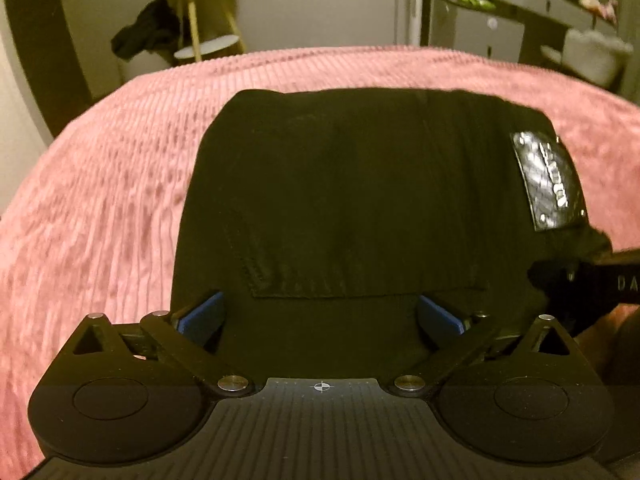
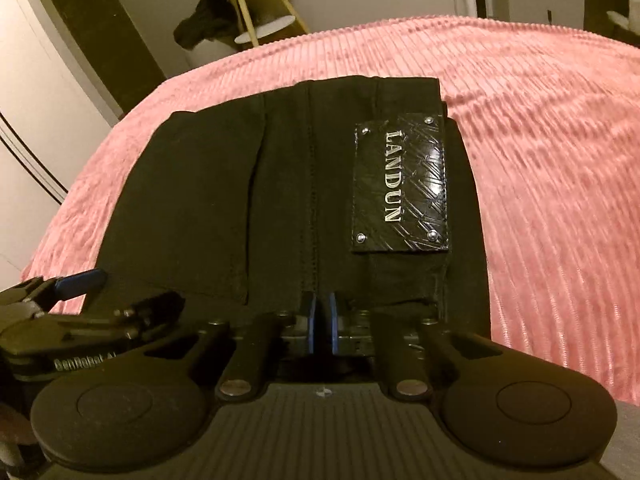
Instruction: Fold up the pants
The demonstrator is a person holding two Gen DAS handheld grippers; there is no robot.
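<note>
Black pants (image 1: 340,200) lie folded into a compact rectangle on the pink ribbed bedspread (image 1: 100,200). A shiny black leather label (image 2: 400,188) reading LANDUN sits on top near the right edge; it also shows in the left wrist view (image 1: 548,180). My left gripper (image 1: 320,316) is open, its blue pads (image 1: 200,316) spread wide over the near edge of the pants. My right gripper (image 2: 320,320) is nearly closed at the near edge of the pants (image 2: 240,200), pinching a ridge of the fabric. The left gripper shows at the lower left of the right wrist view (image 2: 80,280).
A small gold-legged round side table (image 1: 200,20) with dark clothing (image 1: 144,36) draped on it stands beyond the bed's far left. A dresser (image 1: 500,28) and a white fluffy chair (image 1: 592,60) stand at the far right. The bedspread (image 2: 540,160) extends around the pants.
</note>
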